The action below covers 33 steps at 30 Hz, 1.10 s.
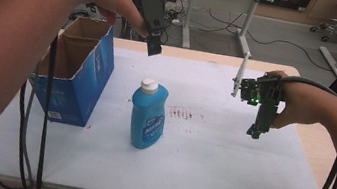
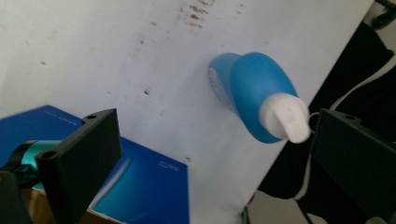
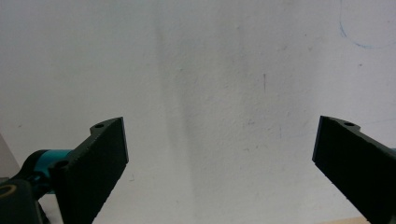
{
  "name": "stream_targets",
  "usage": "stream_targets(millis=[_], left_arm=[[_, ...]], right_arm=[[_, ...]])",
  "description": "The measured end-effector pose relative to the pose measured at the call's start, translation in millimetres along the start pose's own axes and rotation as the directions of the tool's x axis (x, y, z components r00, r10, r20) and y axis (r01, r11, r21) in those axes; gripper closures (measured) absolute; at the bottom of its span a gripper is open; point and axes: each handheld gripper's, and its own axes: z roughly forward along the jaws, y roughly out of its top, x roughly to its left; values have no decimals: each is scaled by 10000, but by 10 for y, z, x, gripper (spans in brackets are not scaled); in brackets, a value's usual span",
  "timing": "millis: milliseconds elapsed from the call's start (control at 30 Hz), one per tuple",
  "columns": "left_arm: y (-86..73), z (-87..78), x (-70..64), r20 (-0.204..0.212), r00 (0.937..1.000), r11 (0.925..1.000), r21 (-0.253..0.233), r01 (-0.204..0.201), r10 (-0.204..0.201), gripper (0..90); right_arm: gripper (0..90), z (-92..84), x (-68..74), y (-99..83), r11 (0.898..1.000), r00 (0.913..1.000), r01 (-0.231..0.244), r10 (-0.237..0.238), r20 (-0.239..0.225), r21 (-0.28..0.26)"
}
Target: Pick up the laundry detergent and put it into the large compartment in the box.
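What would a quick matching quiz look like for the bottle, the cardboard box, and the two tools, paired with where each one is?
Things:
1. blue bottle
2. cardboard box
3. left tool
4. right tool

Places:
A. held above the table's right side, open
B. standing upright mid-table
C. raised beyond the bottle, open
D. on the table's left, top flaps open

Pairs: 1-B, 2-D, 3-C, 4-A

I count one blue bottle (image 1: pixel 148 116) with one white cap (image 1: pixel 149 85), standing upright on the worktop (image 1: pixel 205 171). I count one blue cardboard box (image 1: pixel 77 68), open at the top. I count two tools: one left tool (image 1: pixel 154 47) and one right tool (image 1: pixel 256 133), each with two black jaws set apart.
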Motion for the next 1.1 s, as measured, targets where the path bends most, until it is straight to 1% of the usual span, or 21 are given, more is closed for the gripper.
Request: stream_targets(millis=[33,67,100,133,167,233,267,300,333,367,400,433,567,600,633,733,867,900,1000,1033,1100], left_arm=[[-16,-10,-30,31,10000,10000,39,87,-87,18],[-47,-20,-90,138,9988,9989,72,459,-460,18],[-62,-23,-117,192,9976,9978,52,668,-669,18],[-62,-23,-117,192,9976,9978,52,668,-669,18],[-90,-26,-163,300,9936,9940,61,1088,-1089,18],[-113,-27,-195,326,9889,9895,34,1446,-1447,18],[-113,-27,-195,326,9889,9895,34,1446,-1447,18],[-124,-26,-209,358,9861,9867,-30,1626,-1624,18],[-148,-24,-229,456,9783,9790,-177,2030,-2020,18],[-161,-21,-236,488,9751,9758,-205,2175,-2163,18],[-161,-21,-236,488,9751,9758,-205,2175,-2163,18],[-186,-6,-254,550,9671,9680,-234,2498,-2483,18],[-213,63,-297,477,9575,9581,-201,2857,-2845,18],[-213,63,-297,477,9575,9581,-201,2857,-2845,18],[-221,114,-313,350,9527,9531,-114,3023,-3018,18],[-229,185,-336,328,9452,9456,-51,3252,-3249,18],[-231,249,-380,328,9437,9442,-35,3293,-3290,18],[-228,284,-410,331,9455,9461,21,3240,-3239,18],[-220,327,-447,401,9452,9460,17,3241,-3239,18],[-208,361,-481,386,9464,9471,18,3209,-3207,18],[-197,390,-495,369,9486,9493,48,3145,-3144,18]], right_arm=[[24,0,0,0,10000,10000,0,0,0,0],[24,-12,12,1,10000,10000,42,-42,8,-35],[24,-17,23,4,10000,10000,-11,11,35,-13],[24,-18,28,4,10000,10000,26,-26,53,2],[24,-21,37,7,10000,10000,9,-9,69,19],[24,-26,47,10,10000,9999,69,-69,93,7],[24,-26,47,10,10000,9999,69,-69,93,7],[24,-30,53,12,10000,9999,76,-76,117,-4],[24,-43,68,15,10000,9999,8,-8,117,19],[24,-45,68,13,10000,9999,69,-69,121,-3],[24,-45,68,13,10000,9999,69,-69,121,-3],[24,-53,78,8,10000,9999,38,-37,153,-11],[24,-63,82,-6,10000,9998,28,-27,178,-53],[24,-66,80,-9,10000,9998,29,-28,188,-54],[24,-68,81,-11,10000,9998,12,-10,207,-76],[24,-73,85,-14,9999,9997,-14,16,226,-99],[24,-73,89,-15,10000,9997,34,-32,228,-77],[24,-77,91,-15,10000,9997,34,-33,249,-62],[24,-76,94,-12,10000,9997,19,-18,253,-60],[24,-77,93,-11,10000,9997,30,-29,242,-46],[24,-76,94,-8,10000,9997,17,-15,248,-47]])
